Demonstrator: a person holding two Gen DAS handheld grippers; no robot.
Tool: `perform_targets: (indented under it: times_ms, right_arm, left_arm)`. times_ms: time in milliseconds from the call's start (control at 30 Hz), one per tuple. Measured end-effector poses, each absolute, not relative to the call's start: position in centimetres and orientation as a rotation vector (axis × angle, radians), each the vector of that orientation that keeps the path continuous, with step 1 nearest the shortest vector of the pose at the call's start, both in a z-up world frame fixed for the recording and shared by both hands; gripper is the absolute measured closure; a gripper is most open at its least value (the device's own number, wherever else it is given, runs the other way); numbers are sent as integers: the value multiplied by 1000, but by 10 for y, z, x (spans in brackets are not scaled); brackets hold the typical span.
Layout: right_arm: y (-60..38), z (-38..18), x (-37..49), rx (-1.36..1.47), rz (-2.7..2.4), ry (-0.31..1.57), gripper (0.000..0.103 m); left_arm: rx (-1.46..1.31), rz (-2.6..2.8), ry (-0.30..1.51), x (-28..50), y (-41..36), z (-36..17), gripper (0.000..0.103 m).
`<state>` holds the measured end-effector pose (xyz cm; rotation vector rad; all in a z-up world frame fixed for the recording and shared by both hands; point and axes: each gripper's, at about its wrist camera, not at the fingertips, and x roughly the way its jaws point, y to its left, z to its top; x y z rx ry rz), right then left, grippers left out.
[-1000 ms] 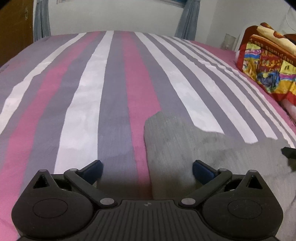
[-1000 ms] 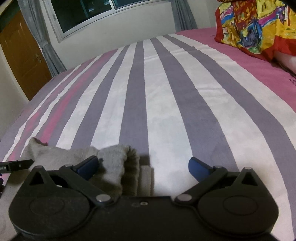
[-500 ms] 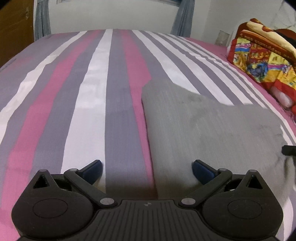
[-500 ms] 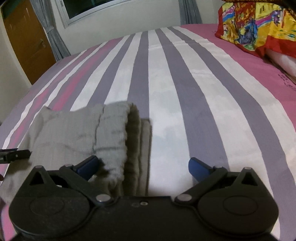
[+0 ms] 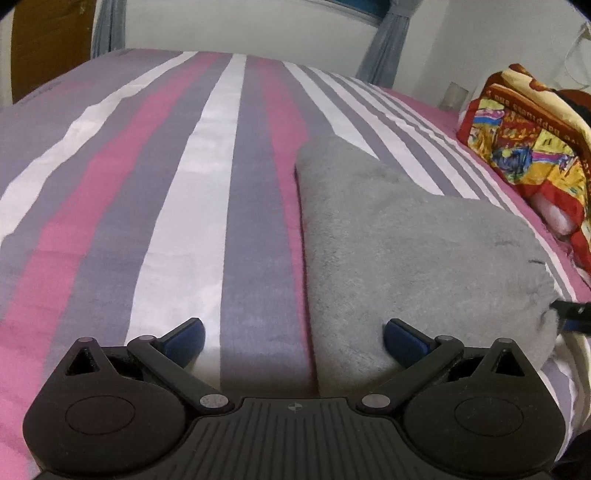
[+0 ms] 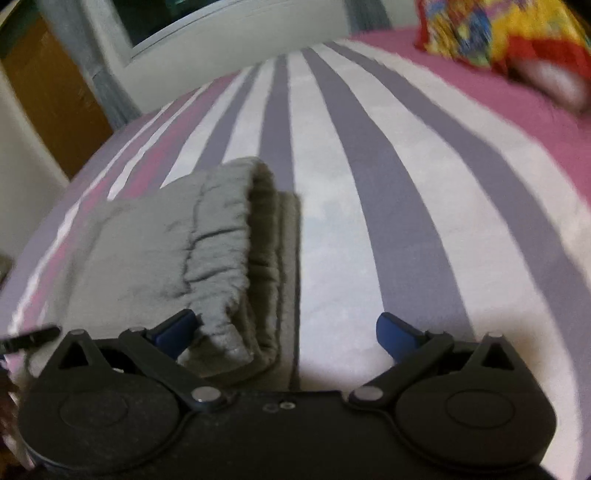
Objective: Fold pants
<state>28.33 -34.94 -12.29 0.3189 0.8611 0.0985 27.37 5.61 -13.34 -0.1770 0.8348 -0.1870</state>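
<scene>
Bed (image 5: pixel 207 192): sheet striped pink, grey, white. Folded grey pants (image 5: pixel 399 236) lie at 3 o'clock of the left gripper (image 5: pixel 293 338), fingers apart; elastic waistband (image 6: pixel 221 243) at 10 o'clock of the right gripper (image 6: pixel 284 328), fingers apart. Colourful blanket (image 5: pixel 532 147) at 2 o'clock; wooden door (image 6: pixel 48 99), grey curtains (image 5: pixel 384 48), window (image 6: pixel 177 18) beyond.

— What do we see of the pants (image 5: pixel 399 236)?
— We see grey, fleecy pants lying folded on the striped bed, one edge straight along a pink stripe.
— And their waistband (image 6: pixel 221 254)?
— We see it gathered and elastic, its layers stacked at the open end.
</scene>
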Motion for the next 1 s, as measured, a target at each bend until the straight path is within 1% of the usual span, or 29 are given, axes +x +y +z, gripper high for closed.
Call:
perform_targets:
  times_ms: [100, 167, 233, 300, 467, 533, 600, 633, 667, 700, 733, 767, 933, 1000]
  right_arm:
    - [-341, -107, 268, 253, 133, 767, 0]
    - [-338, -116, 266, 220, 149, 795, 0]
    - [-349, -133, 269, 309, 184, 843, 0]
    - [-358, -140, 267, 379, 213, 836, 0]
    - [-366, -143, 265, 406, 288, 838, 0]
    - [-380, -140, 267, 524, 319, 827, 0]
    - [-399, -144, 270, 709, 373, 797, 0]
    - [-405, -147, 273, 764, 386, 786, 1]
    - [-409, -148, 276, 795, 399, 778, 7]
    - [-410, -150, 279, 815, 421, 775, 10]
    - [-411, -150, 282, 820, 438, 777, 17]
    - [-409, -151, 286, 814, 457, 785, 21]
    - [-400, -157, 301, 769, 509, 831, 27]
    - [-404, -160, 303, 786, 526, 832, 28]
  left_arm:
    - [-203, -223, 829, 268, 59, -137, 0]
    - [-259, -234, 837, 268, 66, -141, 0]
    - [-273, -242, 837, 267, 68, -142, 0]
    - [-265, -254, 834, 267, 68, -142, 0]
    - [-336, -317, 841, 273, 76, -146, 0]
    - [-404, -363, 840, 276, 82, -147, 0]
    - [-526, -422, 829, 280, 91, -151, 0]
    - [-603, -449, 827, 283, 95, -155, 0]
    - [-673, -464, 826, 286, 100, -160, 0]
    - [-718, -472, 823, 290, 103, -164, 0]
    - [-754, -486, 821, 293, 106, -168, 0]
    - [-773, -502, 820, 296, 107, -171, 0]
    - [-731, -595, 848, 314, 100, -177, 2]
    - [-699, -636, 861, 322, 97, -179, 14]
